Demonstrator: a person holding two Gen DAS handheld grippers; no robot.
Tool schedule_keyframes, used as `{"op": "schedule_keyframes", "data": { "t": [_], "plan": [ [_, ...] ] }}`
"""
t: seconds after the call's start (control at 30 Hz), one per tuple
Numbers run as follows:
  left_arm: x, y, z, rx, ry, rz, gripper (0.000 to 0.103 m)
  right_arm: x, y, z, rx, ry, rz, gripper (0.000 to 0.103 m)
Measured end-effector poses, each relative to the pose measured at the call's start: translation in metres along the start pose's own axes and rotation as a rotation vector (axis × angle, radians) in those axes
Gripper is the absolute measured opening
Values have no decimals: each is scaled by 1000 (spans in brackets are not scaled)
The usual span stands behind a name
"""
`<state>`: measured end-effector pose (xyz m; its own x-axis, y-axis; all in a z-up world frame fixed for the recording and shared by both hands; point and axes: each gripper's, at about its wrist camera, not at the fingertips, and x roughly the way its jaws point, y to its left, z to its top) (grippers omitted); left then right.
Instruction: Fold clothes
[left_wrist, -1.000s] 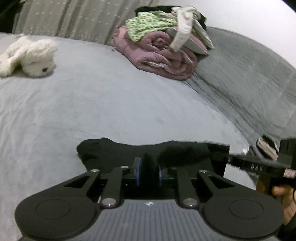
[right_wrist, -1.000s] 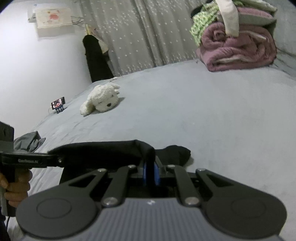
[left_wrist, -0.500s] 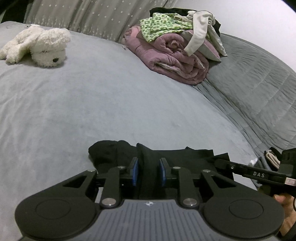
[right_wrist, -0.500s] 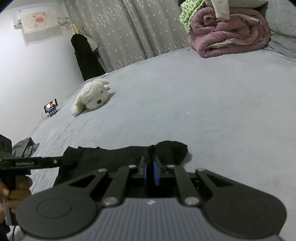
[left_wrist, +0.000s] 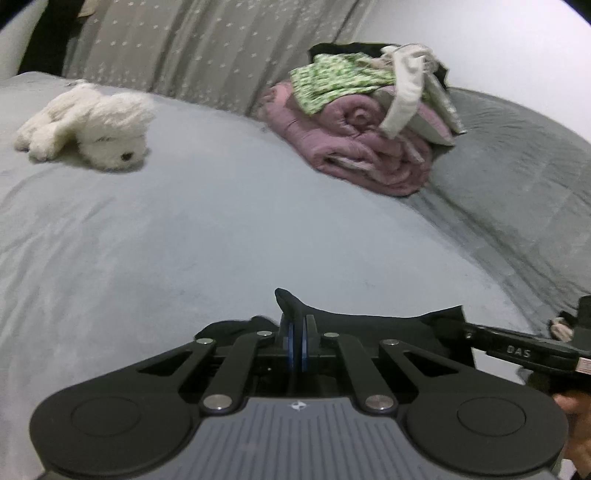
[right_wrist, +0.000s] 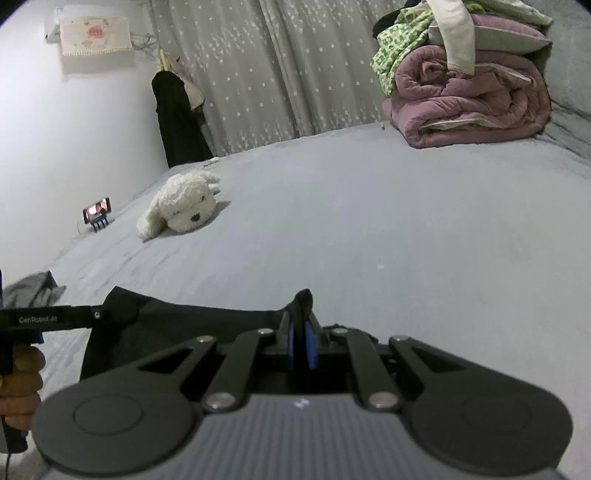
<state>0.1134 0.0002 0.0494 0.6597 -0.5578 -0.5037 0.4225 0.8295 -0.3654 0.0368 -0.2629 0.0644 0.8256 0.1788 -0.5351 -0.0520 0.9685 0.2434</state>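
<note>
we see a wide bed (right_wrist: 406, 229) covered by a grey sheet, lightly creased. behind it hangs a grey curtain (right_wrist: 280, 70) with small white stars. to its left we note a plain white wall (right_wrist: 74, 140) carrying a pale cloth hanging (right_wrist: 95, 35), and a dark garment (right_wrist: 177, 118) hanging at the corner. a quilted grey cover (left_wrist: 517, 166) lies along the right side of the bed. the light is dim and even.
</note>
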Motion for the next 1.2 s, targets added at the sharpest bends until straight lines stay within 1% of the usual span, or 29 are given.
{"op": "schedule_keyframes", "data": {
  "t": [0.17,0.3,0.4,0.57,0.73,0.93,1.1,1.2],
  "plan": [
    [11,-1,-3,19,-3,66,3,23,3,-4,-16,28,-35,7],
    [19,-3,-6,27,9,86,3,31,5,-12,-33,40,-70,7],
    [22,-3,-11,43,30,107,9,31,7,-15,-45,37,-80,8],
    [22,0,-12,22,31,109,11,33,4,-17,-35,35,-85,10],
    [16,0,-9,37,15,115,12,25,4,-13,-61,3,-106,14],
    [7,3,-2,25,-12,140,12,17,0,-8,-57,-25,-154,19],
    [-1,8,6,-3,-42,143,12,10,-6,-4,-35,-56,-192,19],
    [-6,4,7,3,-62,119,12,8,-5,-3,-27,-36,-167,19]
  ]
}}
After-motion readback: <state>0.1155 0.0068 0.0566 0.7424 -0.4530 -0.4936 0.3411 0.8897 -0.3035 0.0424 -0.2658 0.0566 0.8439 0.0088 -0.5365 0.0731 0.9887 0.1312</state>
